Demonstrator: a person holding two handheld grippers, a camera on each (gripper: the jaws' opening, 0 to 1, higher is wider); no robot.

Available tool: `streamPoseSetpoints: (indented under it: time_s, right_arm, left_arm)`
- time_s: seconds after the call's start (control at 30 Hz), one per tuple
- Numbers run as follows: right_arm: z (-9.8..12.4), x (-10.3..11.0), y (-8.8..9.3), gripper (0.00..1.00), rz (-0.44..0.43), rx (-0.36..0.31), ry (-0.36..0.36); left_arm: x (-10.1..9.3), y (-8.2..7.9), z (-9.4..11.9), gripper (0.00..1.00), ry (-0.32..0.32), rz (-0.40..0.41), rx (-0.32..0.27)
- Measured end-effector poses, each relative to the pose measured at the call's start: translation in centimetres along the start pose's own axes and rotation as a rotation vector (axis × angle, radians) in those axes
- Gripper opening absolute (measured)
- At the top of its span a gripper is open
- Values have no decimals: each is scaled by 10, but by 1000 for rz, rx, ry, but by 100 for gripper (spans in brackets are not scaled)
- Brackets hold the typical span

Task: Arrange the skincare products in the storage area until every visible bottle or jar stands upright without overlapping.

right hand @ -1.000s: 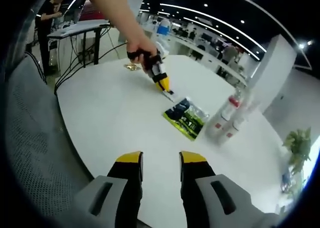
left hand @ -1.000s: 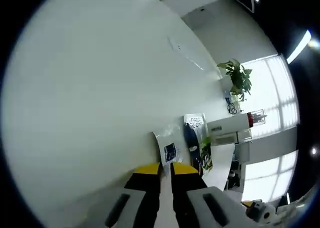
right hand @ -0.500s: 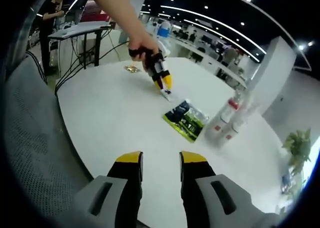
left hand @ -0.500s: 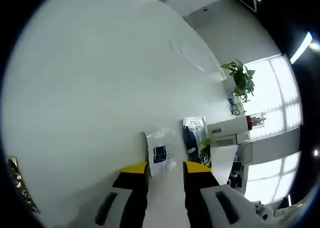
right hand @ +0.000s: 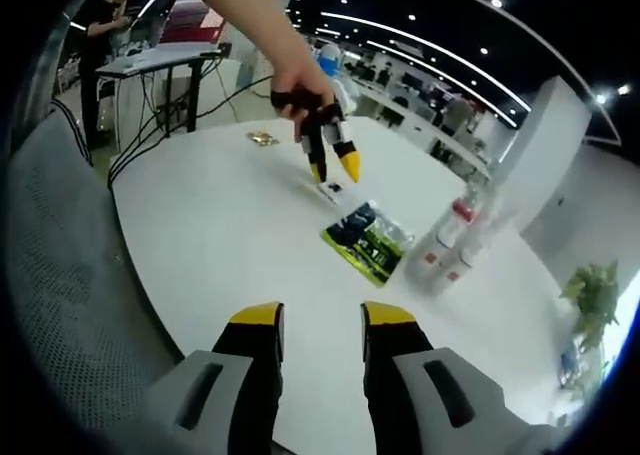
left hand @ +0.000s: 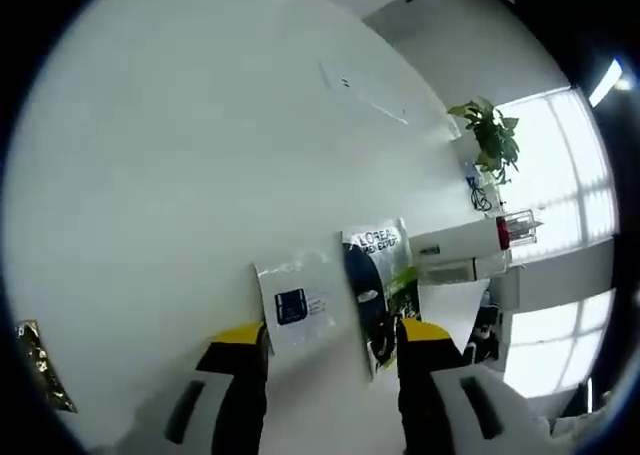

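Note:
My left gripper (left hand: 330,333) is open, its yellow-tipped jaws wide apart just short of a small white sachet (left hand: 295,305) lying flat on the white table (left hand: 180,155). Beside the sachet lies a dark blue and green packet (left hand: 375,295), and past it stand white bottles (left hand: 460,257), one with a red cap. In the right gripper view a hand holds the left gripper (right hand: 335,170) just above the sachet (right hand: 335,191); the packet (right hand: 365,240) and the bottles (right hand: 450,243) sit farther right. My right gripper (right hand: 322,320) is open and empty over the table's near edge.
A crumpled gold wrapper (left hand: 40,375) lies on the table at the far side (right hand: 262,138). A grey mesh chair (right hand: 50,275) stands beside the table. A potted plant (left hand: 490,140) is off past the table; desks and people fill the room behind.
My left gripper, shut on the white sachet a second ago, has opened, let it go and lifted slightly off the table. The right gripper has stayed put.

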State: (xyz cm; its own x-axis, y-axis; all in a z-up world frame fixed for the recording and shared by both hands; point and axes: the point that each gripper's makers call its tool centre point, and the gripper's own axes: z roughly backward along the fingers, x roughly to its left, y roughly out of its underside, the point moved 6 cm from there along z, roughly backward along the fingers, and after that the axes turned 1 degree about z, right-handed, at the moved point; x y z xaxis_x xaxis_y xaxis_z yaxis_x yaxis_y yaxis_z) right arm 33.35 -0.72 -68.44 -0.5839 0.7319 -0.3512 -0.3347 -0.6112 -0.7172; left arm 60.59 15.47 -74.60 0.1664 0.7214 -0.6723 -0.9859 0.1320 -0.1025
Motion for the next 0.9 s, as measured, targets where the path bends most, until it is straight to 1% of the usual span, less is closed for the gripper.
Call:
streamPoseSetpoints:
  time_s: [0.1,0.13,0.2,0.23,0.27,0.33,0.37,0.47,0.5,0.57,0.63,0.67,0.73,0.77,0.8,0.83,0.87,0.9]
  right_arm:
    - [0,1,-1,29,3,-3,-6]
    - [0,1,-1,29,5,-5,-7]
    - [0,2,-1,29,9,-5,-8]
    - [0,2,-1,29,9,-6,-9]
    - [0,2,-1,29,8,-6,-11]
    - [0,2,-1,29,11,-6,-14]
    - [0,2,-1,29,12,-7,-16]
    - [0,4,-1,29,18,-4,-25]
    - [0,4,-1,29,18,-4,-27]
    - [0,4,-1,29,16,-8,-29]
    - [-1,5,-1,29,16,-7,-31]
    - [-1,5,-1,29,17,-7,-31]
    - [-1,5,-1,29,18,-5,-35]
    - [-1,5,-1,29,20,-4,-35]
    - [-1,5,-1,29,21,-8,-34]
    - [-1,5,-1,29,20,-10,-34]
    - [-1,5,-1,29,21,-10,-35]
    - [-1,5,-1,29,21,-9,-35]
  left_arm:
    - [-3,2,0,60,1,26,4]
    - [-4,2,0,60,3,40,8]
    - [-7,5,-2,59,7,33,20]
    - [-4,7,-2,60,-31,6,33]
    - [-2,7,-2,60,-55,-24,28]
    - [-9,9,-6,61,-53,-46,25]
    - [-10,11,-5,62,-60,-73,31]
    - [-9,12,-6,65,-124,-165,47]
    - [-9,11,-6,66,-130,-179,41]
    - [-9,9,-3,66,-126,-177,35]
    - [-6,4,5,66,-127,-179,17]
    - [-5,2,9,66,-132,-193,11]
    - [2,-4,19,66,-149,-274,-1]
    - [6,-7,30,66,-168,-304,-13]
    - [10,-9,36,65,-171,-325,-9]
    - [14,-11,46,63,-169,-365,-9]
    - [19,-11,52,61,-179,-362,-6]
    - [27,-13,62,62,-200,-403,1]
